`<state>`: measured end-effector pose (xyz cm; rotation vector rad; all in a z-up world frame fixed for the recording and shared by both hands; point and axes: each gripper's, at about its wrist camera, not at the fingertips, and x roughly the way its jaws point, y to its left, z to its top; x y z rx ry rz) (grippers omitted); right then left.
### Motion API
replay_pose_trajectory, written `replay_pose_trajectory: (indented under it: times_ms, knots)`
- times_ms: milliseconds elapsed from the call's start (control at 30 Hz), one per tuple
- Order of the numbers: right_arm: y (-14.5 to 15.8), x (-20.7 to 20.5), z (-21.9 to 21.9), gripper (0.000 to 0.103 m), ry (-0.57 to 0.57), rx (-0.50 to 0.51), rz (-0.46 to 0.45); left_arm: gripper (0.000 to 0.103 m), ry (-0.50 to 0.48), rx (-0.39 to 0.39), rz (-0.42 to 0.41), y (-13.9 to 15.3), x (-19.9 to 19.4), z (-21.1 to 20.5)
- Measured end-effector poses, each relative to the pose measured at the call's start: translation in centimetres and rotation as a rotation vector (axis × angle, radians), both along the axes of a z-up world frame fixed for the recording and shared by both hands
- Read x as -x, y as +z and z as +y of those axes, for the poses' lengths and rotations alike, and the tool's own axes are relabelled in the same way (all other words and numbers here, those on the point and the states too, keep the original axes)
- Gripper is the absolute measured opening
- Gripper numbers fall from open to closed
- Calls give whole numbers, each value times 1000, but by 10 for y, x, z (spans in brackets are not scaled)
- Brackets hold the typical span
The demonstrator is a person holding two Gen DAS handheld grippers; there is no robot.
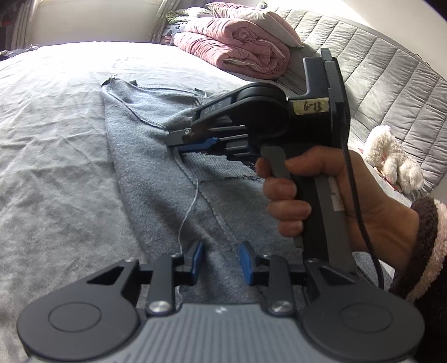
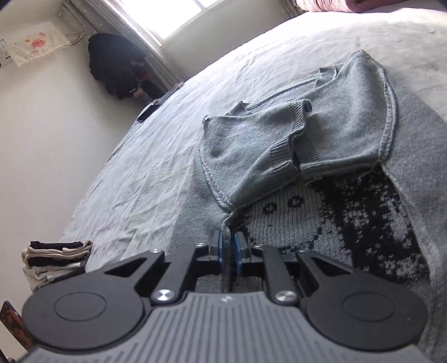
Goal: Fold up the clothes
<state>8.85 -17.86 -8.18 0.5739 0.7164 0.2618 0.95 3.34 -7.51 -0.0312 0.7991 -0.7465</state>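
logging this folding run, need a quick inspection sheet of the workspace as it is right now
surface: bed sheet, pale grey, wrinkled.
job's things: grey knit sweater lying inside out on the sheet, both sleeves folded across the body; loose thread trailing off a seam.
clutter: folded pink quilt, white plush toy, stack of folded clothes at the bed edge.
grippers: left gripper open above the sweater; right gripper shut on a sweater seam.
cables: black cable running down from the right gripper past the hand.
surroundings: window, dark clothes hanging in the corner, grey quilted headboard.

Sweater (image 2: 279, 145) on bed (image 2: 145, 173); folded stack (image 2: 56, 259) at its edge.
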Motion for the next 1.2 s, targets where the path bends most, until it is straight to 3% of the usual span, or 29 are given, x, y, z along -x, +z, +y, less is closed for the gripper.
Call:
replay_pose_trajectory:
  times_ms: [100,167,233,400,567,1000,1200]
  knots:
    - [5,4,-6,19,-7,-5,-14,31,-4,5,-11,2,0,-1]
    - [8,7,-4,34,3,1,-18,34,-19,-4,6,-3,-1,-5]
    - [12,11,-2,40,17,10,-20,38,-37,-28,3,-7,1,-11]
    - [19,25,-6,40,42,21,-10,39,-62,-17,-45,1,17,-10]
    - [22,44,-25,42,13,20,18,43,-87,-53,-13,-5,23,-10]
    - [18,120,-100,44,-75,98,116,53,-170,69,175,-1,54,14]
    - [18,144,-132,44,-96,-27,219,61,-272,117,279,6,71,25]
